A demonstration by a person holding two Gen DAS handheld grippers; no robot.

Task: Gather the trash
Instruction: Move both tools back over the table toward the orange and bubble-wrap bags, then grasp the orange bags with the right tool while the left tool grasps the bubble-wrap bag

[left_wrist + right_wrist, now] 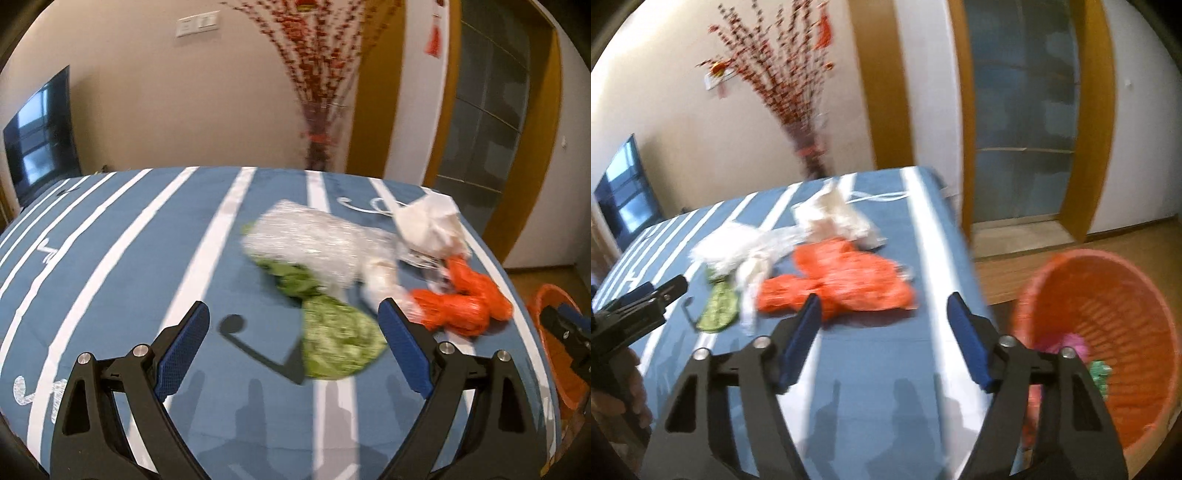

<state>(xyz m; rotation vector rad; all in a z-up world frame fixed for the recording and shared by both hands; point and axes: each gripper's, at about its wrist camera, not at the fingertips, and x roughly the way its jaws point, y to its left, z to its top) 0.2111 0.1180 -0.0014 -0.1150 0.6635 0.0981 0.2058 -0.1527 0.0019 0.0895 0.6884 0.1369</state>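
Orange bag [846, 280] on tablecloth [871, 369] just beyond right gripper [882, 314], gripper spread wide, empty.

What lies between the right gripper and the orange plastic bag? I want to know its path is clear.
Only bare striped tablecloth, seen in the right wrist view: the right gripper is open and empty, with the orange plastic bag just beyond its fingertips.
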